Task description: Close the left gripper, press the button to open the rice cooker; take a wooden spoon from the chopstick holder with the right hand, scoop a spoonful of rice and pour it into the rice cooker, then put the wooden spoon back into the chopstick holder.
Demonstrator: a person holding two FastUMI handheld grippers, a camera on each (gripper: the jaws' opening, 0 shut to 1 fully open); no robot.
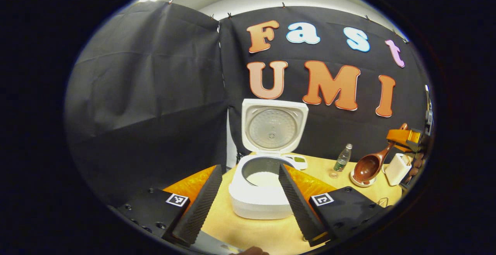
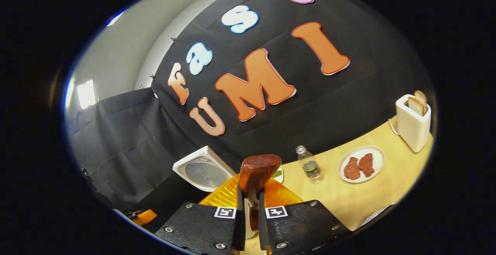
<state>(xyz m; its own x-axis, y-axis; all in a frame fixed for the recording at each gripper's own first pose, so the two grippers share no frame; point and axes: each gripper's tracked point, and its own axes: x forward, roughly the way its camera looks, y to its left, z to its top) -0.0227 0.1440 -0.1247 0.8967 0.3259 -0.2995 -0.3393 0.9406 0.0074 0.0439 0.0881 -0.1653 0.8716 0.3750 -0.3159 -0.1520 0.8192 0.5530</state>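
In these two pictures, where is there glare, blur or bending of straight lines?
Left gripper view: sharp overall; the fisheye curves the table edge, and a bright ceiling patch glares at top left. Right gripper view: tilted, the table bows, a light panel glares at left, and the wooden spoon in the tongs looks soft, being so near.

Wooden table (image 1: 271, 231), open rice cooker (image 1: 259, 200), bottle (image 1: 342, 158), toaster (image 2: 413, 125), plate (image 2: 378, 166)

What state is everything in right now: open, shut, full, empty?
Rice cooker: lid up, white rice inside.
Wooden spoon: clamped in right gripper, lifted.
Left gripper: open, holding nothing.
Bottle: upright.
Plate: holds two meat slices.
Toaster: bread sticking up.
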